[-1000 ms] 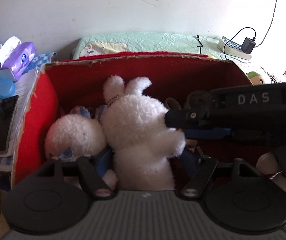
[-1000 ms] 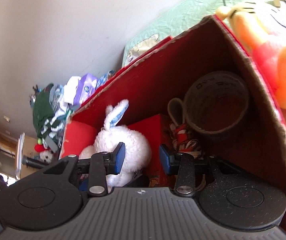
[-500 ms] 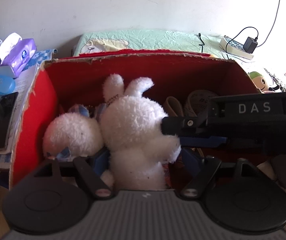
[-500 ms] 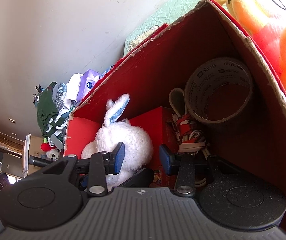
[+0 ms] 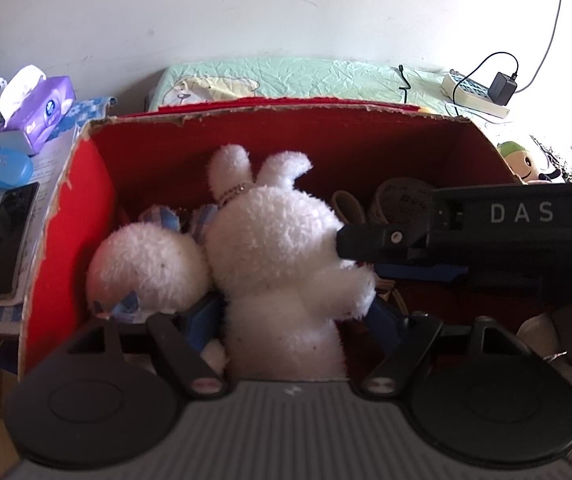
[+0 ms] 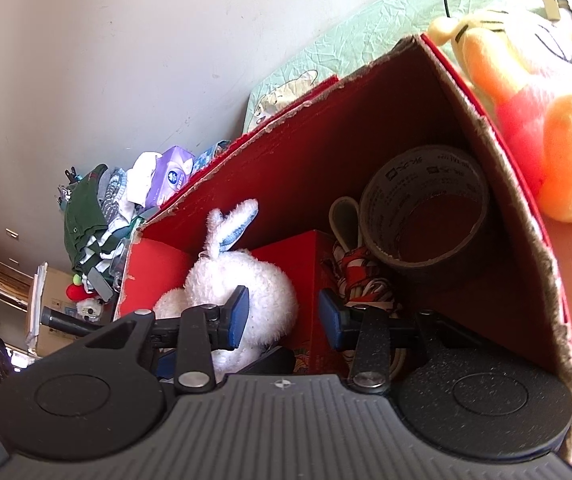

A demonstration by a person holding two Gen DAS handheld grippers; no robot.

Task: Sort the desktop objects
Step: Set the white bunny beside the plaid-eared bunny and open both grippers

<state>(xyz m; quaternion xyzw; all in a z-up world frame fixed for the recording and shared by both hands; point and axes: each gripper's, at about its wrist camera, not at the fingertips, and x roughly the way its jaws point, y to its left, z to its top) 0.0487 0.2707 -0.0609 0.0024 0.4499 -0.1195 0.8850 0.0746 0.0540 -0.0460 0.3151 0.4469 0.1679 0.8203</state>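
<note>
L gripper is pinching a white bunny at the body, fingers w/ blue pads pressing both sides, holding it upright inside a red box. R gripper is hanging spread in the same box, gripping nothing. A second bunny is touching the first. A tape roll is sitting in the far corner. A phone is lying outside.

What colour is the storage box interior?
Red; the box inner walls show best in the left wrist view.
</note>
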